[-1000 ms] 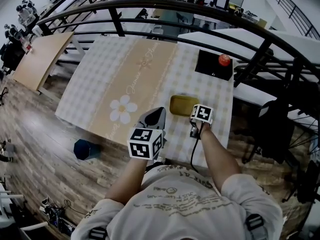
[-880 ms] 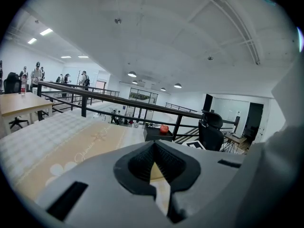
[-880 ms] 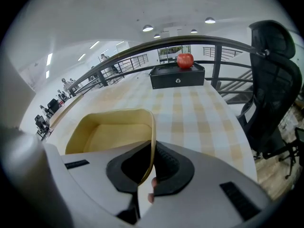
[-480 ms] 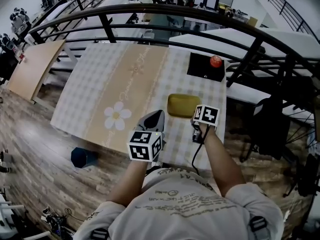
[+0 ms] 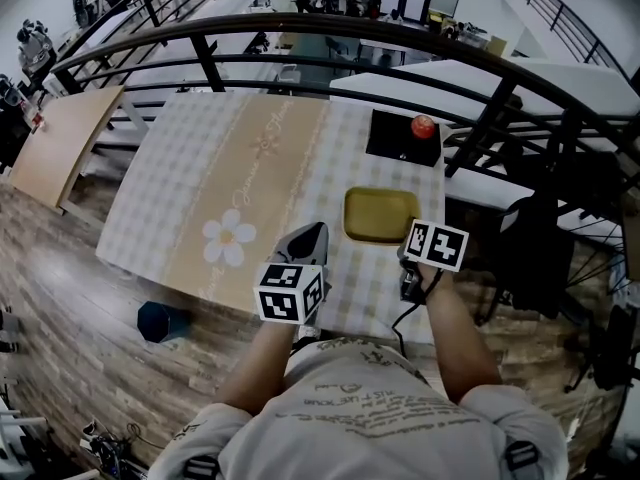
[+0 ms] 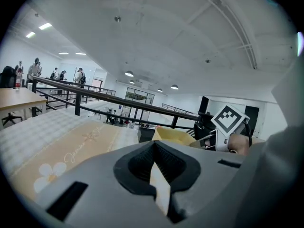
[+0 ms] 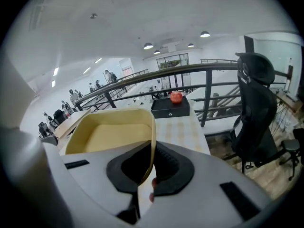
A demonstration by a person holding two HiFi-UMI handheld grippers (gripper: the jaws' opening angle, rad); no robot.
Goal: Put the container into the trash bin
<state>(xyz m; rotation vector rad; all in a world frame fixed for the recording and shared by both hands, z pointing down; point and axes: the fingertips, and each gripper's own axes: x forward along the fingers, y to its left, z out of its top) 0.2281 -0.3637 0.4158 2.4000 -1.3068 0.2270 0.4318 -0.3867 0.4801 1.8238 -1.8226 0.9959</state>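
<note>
A shallow yellow container (image 5: 380, 215) hangs above the right part of the checked tablecloth (image 5: 190, 178). My right gripper (image 5: 409, 242) is shut on its near right rim. In the right gripper view the container (image 7: 114, 134) tilts up in front of the jaws, and its thin wall runs down between my right gripper's pads (image 7: 146, 177). My left gripper (image 5: 308, 238) hovers over the table's near edge, left of the container, jaws shut with nothing between them (image 6: 156, 177). A dark blue trash bin (image 5: 160, 320) stands on the wooden floor to the left, below the table's edge.
A black box (image 5: 404, 138) with a red ball (image 5: 423, 126) on it sits at the table's far right corner. A curved black railing (image 5: 300, 26) runs behind the table. A black office chair (image 7: 256, 108) stands to the right. A bare wooden table (image 5: 60, 133) is at the far left.
The right gripper has risen and drifted right with the container, which has come up off the cloth. The left gripper has stayed put.
</note>
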